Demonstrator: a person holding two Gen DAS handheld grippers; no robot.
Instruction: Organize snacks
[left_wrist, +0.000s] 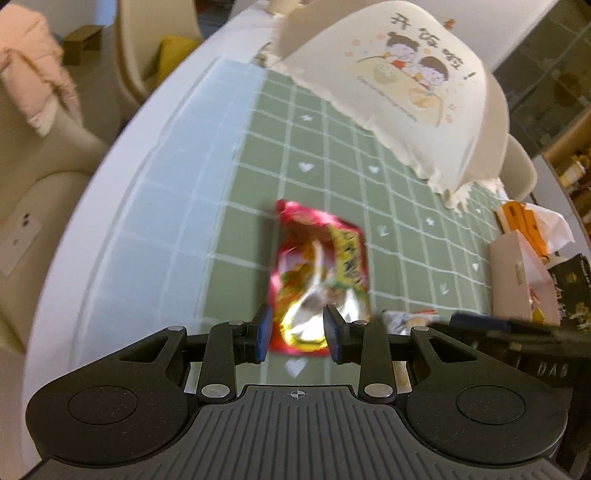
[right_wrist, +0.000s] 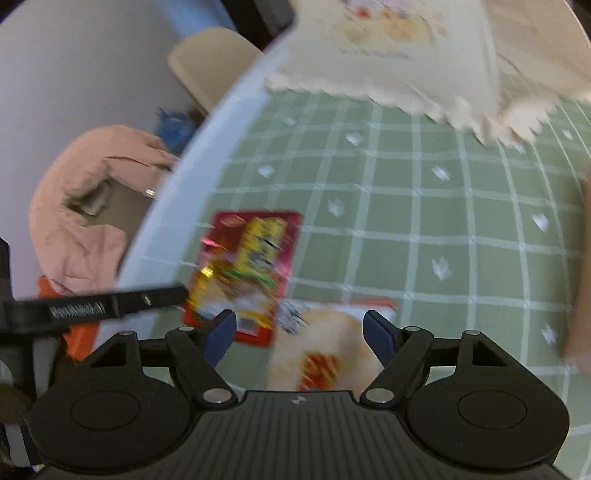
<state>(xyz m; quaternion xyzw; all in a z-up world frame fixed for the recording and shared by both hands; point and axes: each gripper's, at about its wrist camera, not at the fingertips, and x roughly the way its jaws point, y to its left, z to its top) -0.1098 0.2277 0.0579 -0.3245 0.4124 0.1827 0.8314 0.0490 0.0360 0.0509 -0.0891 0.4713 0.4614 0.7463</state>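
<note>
My left hand-held gripper (left_wrist: 297, 334) has its jaws narrowed around the near end of the red snack packet (left_wrist: 319, 273). The blue pads seem to press its shiny bottom edge, though blur keeps me from being sure the grip is firm. The packet lies on the green checked cloth (left_wrist: 258, 177) of the bench, well short of the cream cartoon-printed bag (left_wrist: 413, 92) that stands beyond it.

My right hand-held gripper (right_wrist: 299, 330) stands wide, with nothing clamped. The white-and-orange snack packet (right_wrist: 325, 354) lies between and below its jaws, just beside the red packet on the side away from the bench edge.

To do this well, I would confirm the left pinch sits on the sealed edge rather than the puffed middle, so the foil does not slip. I would lower the right jaws squarely over the white packet's short sides before closing. Both packets probably belong in the cream bag.
</note>
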